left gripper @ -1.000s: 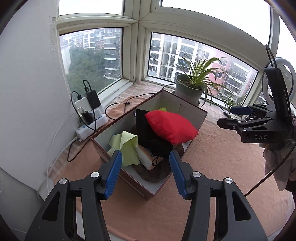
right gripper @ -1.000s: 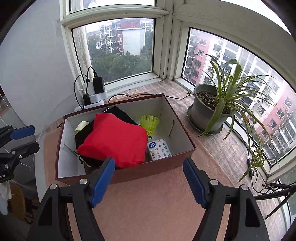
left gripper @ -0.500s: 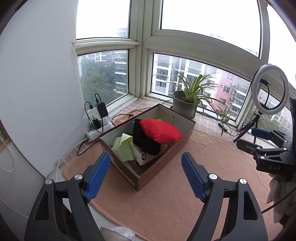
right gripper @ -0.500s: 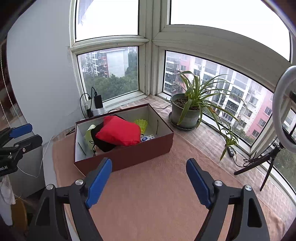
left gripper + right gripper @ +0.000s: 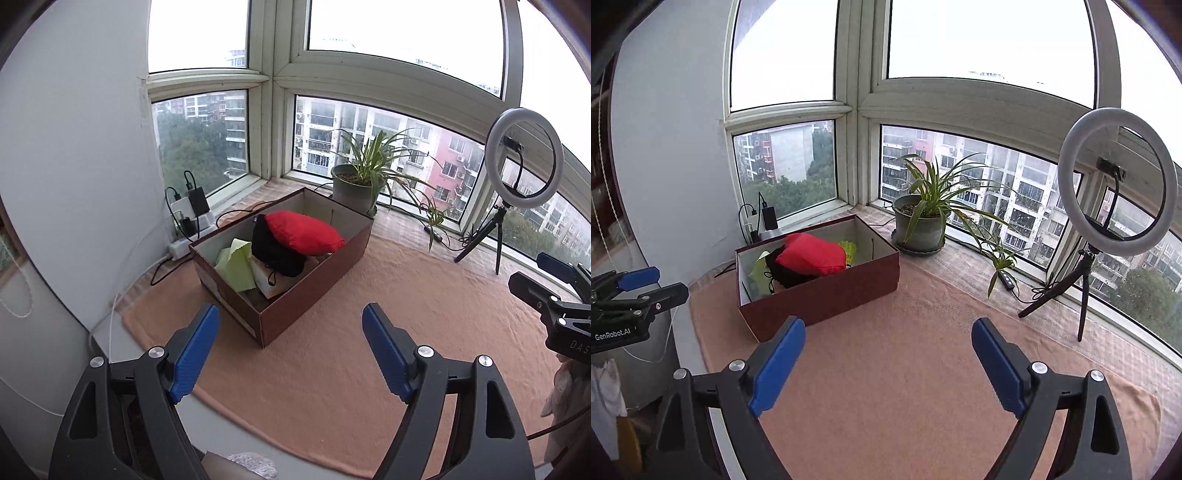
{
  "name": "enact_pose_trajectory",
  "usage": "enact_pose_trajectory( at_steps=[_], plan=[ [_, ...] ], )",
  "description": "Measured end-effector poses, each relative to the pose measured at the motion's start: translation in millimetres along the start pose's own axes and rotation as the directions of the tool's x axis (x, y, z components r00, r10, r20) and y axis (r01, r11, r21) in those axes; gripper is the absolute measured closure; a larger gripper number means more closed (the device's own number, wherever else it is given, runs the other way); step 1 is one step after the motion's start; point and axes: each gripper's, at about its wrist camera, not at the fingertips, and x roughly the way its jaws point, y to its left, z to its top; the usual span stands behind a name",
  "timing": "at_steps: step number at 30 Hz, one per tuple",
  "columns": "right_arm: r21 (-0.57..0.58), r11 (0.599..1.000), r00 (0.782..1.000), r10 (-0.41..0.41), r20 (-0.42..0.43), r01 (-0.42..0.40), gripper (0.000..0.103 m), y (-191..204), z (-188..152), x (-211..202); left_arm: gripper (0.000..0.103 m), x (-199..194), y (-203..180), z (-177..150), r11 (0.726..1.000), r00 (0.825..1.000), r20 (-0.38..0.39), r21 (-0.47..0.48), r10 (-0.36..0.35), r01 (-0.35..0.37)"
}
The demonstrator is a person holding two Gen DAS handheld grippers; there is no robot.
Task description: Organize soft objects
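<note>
Yellow shuttlecock point(image 5: 848, 248) shows only in the right view; red cushion point(image 5: 303, 232) lies in the box point(image 5: 317, 284) beyond both released, empty fingers point(image 5: 192, 354), the right ones point(image 5: 775, 365) opening.

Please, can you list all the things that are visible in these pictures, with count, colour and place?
box: 1, dark red, on the mat
pouch: 1, red, on top of the pile in the box
black bag: 1, black, under the pouch
cloth: 1, light green, near end of the box
mat: 1, peach, on the ledge
plant: 1, green, grey pot, by the window
ring light: 1, white, black tripod, far right
chargers: several, black and white, by the wall
left claw: 1, blue pads, open, empty
right claw: 1, blue pads, opening, empty
</note>
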Motion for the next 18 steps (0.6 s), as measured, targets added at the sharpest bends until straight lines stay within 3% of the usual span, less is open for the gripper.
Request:
enact_pose_trajectory(
  at_steps=[18],
  plan=[
    [0.034, 0.999, 1.0, -0.017, -0.013, 0.018, 0.013, -13, -15, -10, 0.023, -4, -12, -4, 1.0, 1.0, 0.0, 0.011, -0.022, 0.022]
  ],
)
